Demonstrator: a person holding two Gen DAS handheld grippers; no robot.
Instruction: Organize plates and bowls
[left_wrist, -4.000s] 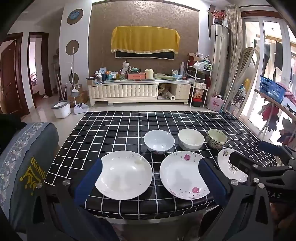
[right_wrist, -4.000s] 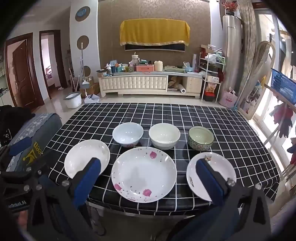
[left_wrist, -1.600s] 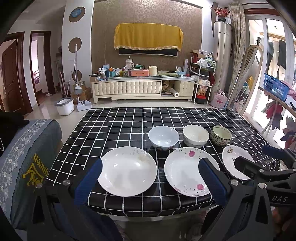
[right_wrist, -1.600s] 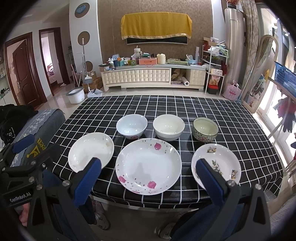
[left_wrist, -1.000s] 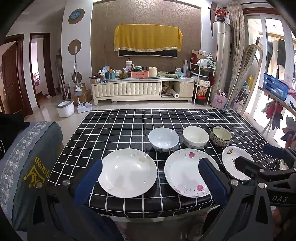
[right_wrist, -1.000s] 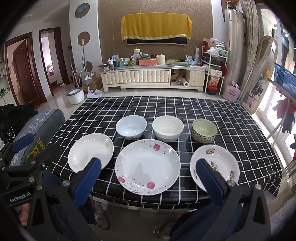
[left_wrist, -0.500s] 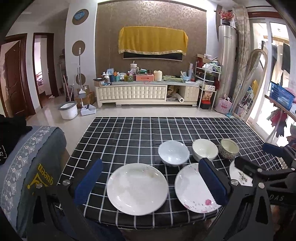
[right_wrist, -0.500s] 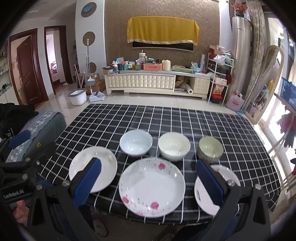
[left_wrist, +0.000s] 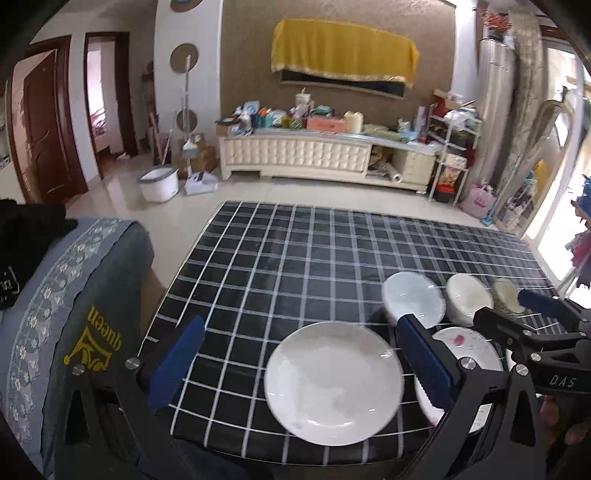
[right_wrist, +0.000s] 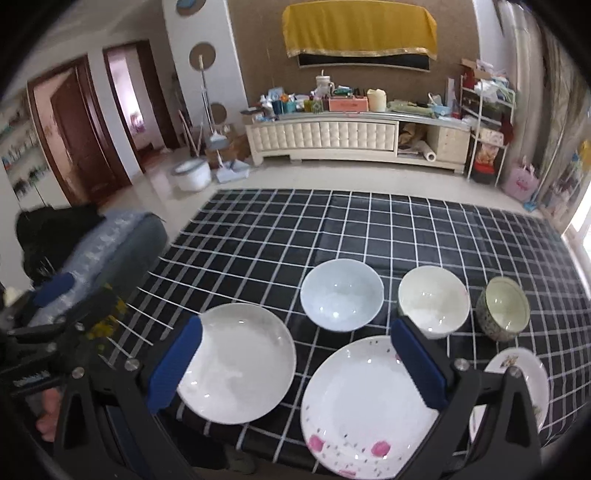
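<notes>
the far half of the table (right_wrist: 388, 221) is bare checked cloth, open to a gripper from above. the near edge is crowded: white plate (right_wrist: 236, 363), pink-flowered plate (right_wrist: 364, 402) and small plate (right_wrist: 524, 376) lie close together, with three bowls (right_wrist: 341, 293) in a row just behind them. left of the table, a covered chair (left_wrist: 62, 317) narrows the side approach.

Checked tablecloth (right_wrist: 369, 229), white cabinet (right_wrist: 325, 142)
</notes>
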